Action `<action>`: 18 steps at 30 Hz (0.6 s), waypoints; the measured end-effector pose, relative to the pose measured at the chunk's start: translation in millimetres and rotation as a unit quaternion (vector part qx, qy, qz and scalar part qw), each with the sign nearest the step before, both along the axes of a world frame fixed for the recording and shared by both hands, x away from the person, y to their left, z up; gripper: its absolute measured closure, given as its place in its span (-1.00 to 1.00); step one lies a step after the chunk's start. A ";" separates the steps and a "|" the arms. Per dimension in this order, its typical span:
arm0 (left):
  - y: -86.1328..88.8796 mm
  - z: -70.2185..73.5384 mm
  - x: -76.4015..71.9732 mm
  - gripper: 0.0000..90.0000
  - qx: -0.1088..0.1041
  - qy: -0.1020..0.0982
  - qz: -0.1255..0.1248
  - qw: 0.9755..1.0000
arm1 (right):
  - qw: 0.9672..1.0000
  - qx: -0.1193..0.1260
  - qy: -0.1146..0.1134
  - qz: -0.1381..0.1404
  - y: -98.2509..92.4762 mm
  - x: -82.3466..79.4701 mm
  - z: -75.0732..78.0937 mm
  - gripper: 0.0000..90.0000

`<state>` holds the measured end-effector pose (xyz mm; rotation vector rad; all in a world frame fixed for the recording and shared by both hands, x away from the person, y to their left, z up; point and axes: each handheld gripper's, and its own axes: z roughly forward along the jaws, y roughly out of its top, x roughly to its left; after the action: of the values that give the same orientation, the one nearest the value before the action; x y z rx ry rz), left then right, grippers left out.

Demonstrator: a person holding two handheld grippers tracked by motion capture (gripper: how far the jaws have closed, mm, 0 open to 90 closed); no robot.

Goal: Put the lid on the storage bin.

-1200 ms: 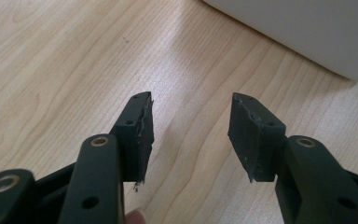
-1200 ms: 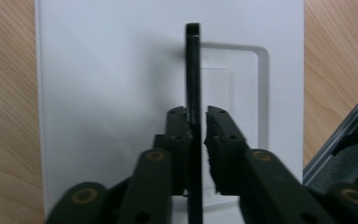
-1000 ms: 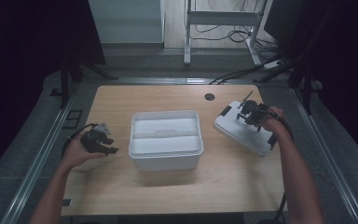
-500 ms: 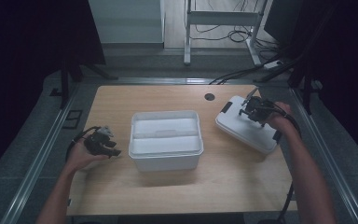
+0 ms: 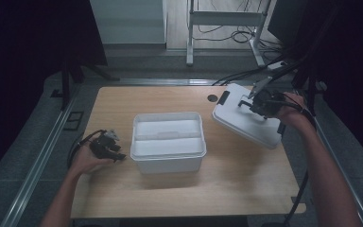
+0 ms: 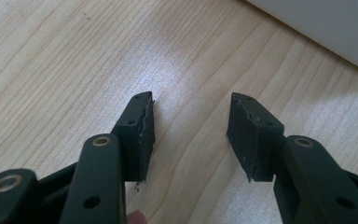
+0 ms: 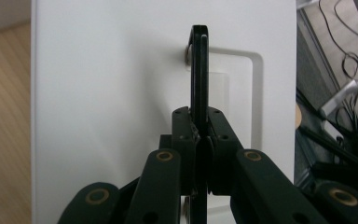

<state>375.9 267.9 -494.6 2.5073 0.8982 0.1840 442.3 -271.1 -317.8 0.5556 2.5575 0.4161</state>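
A white open box stands at the middle of the wooden table. Right of it, its white lid hangs tilted above the table, far edge raised. My right gripper is shut on the lid's thin black handle, which stands upright between the pads above the lid's recess. Left of the box, my left gripper rests low over the table, pointing toward the box. Its jaws stand open over bare wood, with a corner of the box ahead of them.
A round cable hole sits in the table near the lid's far corner. Cables run across the floor behind the table, beside a metal stand. A rail runs along the table's left side.
My right gripper has risen with the lid, which has come up off the table and now hangs tilted. The left gripper has stayed where it was.
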 end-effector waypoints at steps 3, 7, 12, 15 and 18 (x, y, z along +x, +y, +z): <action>-0.4 1.1 0.0 0.14 0.004 0.001 0.000 1.000 | 1.000 0.006 -0.008 0.017 8.6 -5.1 10.5 0.85; -1.4 3.6 -0.5 0.12 0.007 0.002 -0.002 1.000 | 0.999 0.011 -0.017 0.039 22.8 -11.5 22.8 0.85; -4.8 6.5 -1.2 0.11 0.009 -0.003 -0.003 1.000 | 0.996 0.021 -0.023 0.079 50.3 -20.7 37.4 0.85; -5.6 8.3 -0.6 0.10 0.008 -0.005 -0.002 1.000 | 0.994 0.027 -0.025 0.101 67.4 -25.5 42.2 0.85; -6.2 10.5 0.4 0.09 0.007 -0.004 -0.004 1.000 | 0.992 0.034 -0.020 0.124 85.0 -27.3 43.5 0.85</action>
<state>376.4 261.8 -484.1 2.5200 0.8871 0.1994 415.0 -186.1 -274.3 0.2495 2.5894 0.5945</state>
